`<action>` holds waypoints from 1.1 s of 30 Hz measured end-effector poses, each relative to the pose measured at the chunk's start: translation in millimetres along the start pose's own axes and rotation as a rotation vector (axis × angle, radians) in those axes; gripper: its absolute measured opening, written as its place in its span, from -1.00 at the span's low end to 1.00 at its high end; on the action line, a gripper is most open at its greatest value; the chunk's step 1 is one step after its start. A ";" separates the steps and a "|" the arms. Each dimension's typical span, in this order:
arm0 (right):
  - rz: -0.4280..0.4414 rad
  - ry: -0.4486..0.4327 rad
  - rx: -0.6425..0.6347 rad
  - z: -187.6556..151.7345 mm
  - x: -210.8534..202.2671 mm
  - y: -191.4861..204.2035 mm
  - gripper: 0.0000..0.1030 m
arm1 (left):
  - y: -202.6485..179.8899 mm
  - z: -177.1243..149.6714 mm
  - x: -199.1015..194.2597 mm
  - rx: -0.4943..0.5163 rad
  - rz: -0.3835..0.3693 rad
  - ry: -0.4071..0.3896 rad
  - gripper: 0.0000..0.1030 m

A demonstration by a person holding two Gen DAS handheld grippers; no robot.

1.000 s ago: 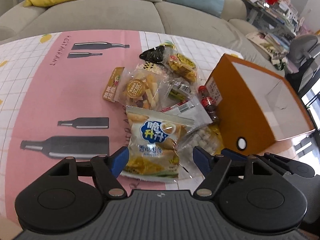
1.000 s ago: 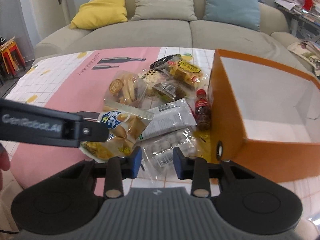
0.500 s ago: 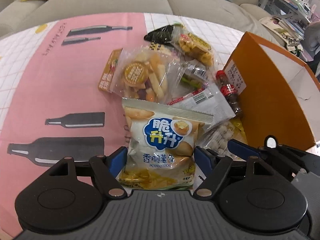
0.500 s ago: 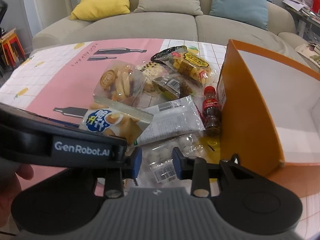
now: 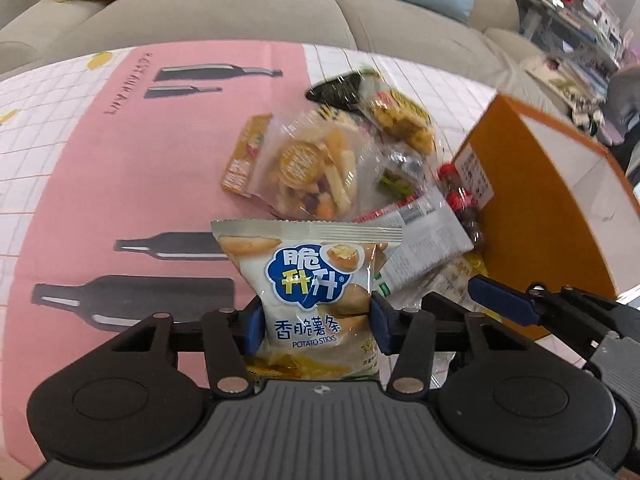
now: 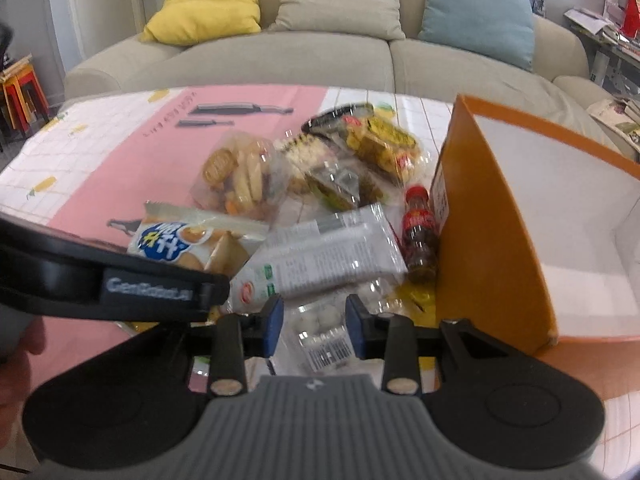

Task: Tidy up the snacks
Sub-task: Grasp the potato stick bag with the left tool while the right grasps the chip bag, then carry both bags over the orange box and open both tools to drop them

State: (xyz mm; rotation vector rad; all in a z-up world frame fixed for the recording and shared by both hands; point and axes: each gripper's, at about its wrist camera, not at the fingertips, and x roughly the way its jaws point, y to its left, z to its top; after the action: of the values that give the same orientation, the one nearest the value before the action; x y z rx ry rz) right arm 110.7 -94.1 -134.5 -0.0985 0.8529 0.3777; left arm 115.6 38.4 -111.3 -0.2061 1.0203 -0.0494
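A potato sticks bag (image 5: 308, 276) stands upright between the blue pads of my left gripper (image 5: 316, 320). The jaws are closing and pinch the bag's sides in. In the right wrist view the same bag (image 6: 176, 240) shows behind the left gripper's black arm (image 6: 120, 280). My right gripper (image 6: 315, 318) is shut on a clear bag of white balls (image 6: 324, 344), low over the table. An open orange box (image 6: 480, 240) with a white inside stands just right of both grippers.
More snacks are piled on the pink and white tablecloth (image 5: 120, 184): a clear bag of mixed crackers (image 5: 312, 168), a white packet (image 6: 328, 256), yellow and dark packets, and a small red-capped bottle (image 6: 418, 236) against the box. A sofa (image 6: 320, 60) runs behind the table.
The left gripper's jaws, wide apart around the potato sticks bag before, have come in and squeezed it. The bag now stands upright. The right gripper has kept its grip and hardly moved.
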 end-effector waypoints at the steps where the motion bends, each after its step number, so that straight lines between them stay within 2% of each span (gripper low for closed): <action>1: 0.007 -0.010 -0.004 2.1 -1.5 1.7 -0.36 | 3.1 1.6 -5.3 -0.007 0.003 -0.008 0.11; 5: 0.038 -0.060 -0.051 14.0 -3.9 11.7 -0.19 | 16.3 7.8 -19.5 -0.019 0.059 -0.021 0.10; 10: 0.071 -0.101 -0.177 32.7 6.3 30.6 0.02 | 48.7 13.6 -17.4 -0.094 0.133 -0.012 0.10; 13: 0.079 -0.129 -0.289 43.4 15.4 44.3 0.35 | 63.0 17.0 -8.3 -0.113 0.175 0.002 0.10; 14: 0.076 -0.138 -0.330 46.9 19.3 49.0 0.52 | 66.8 17.4 -5.1 -0.118 0.185 0.008 0.10; 15: 0.074 -0.149 -0.367 50.7 23.6 53.5 0.60 | 71.3 18.8 -0.5 -0.124 0.187 0.017 0.10; 18: 0.062 -0.164 -0.503 58.1 38.2 66.1 0.68 | 81.6 19.9 6.9 -0.154 0.172 0.029 0.10; 21: 0.038 -0.166 -0.617 60.6 54.9 76.0 0.68 | 84.1 18.5 11.7 -0.158 0.174 0.043 0.11; 25: 0.004 -0.155 -0.695 61.1 72.6 82.0 0.68 | 84.8 19.4 14.6 -0.174 0.183 0.052 0.12; 29: 0.018 -0.113 -0.675 63.5 86.0 82.5 0.44 | 86.6 20.2 13.4 -0.186 0.175 0.050 0.12; 33: 0.008 -0.102 -0.652 62.7 90.6 83.8 0.42 | 84.4 18.9 12.3 -0.178 0.178 0.048 0.12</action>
State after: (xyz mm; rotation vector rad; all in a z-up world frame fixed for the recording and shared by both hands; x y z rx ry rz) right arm 179.1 24.3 -155.8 -0.6737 0.6024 0.6527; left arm 133.5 122.2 -128.4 -0.2762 1.0875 0.1999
